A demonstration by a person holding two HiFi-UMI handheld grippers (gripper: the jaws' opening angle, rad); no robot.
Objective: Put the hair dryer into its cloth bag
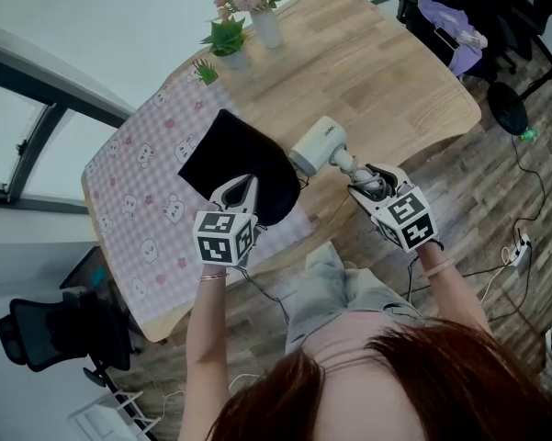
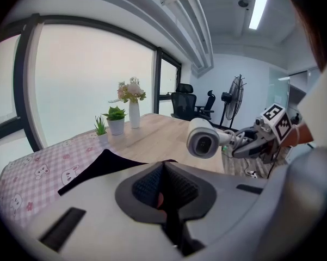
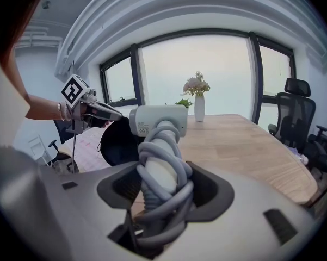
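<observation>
The black cloth bag [image 1: 222,162] lies on a pink checked cloth [image 1: 142,200]. My left gripper [image 1: 242,187] is shut on the bag's near edge, and the bag [image 3: 118,143] rises towards it. My right gripper [image 1: 371,182] is shut on the handle of the white hair dryer [image 1: 318,145], which has its grey cord wound round it [image 3: 162,174]. The dryer is held above the table just right of the bag, its barrel [image 2: 203,139] pointing at the bag. In the left gripper view the black cloth [image 2: 92,168] runs up to the shut jaws of my left gripper [image 2: 163,188].
A white vase of flowers [image 1: 262,12] and two small potted plants [image 1: 227,44] stand at the table's far end. The wooden table [image 1: 386,90] ends near my right hand. Office chairs [image 2: 184,101] and a fan [image 2: 236,99] stand beyond the table.
</observation>
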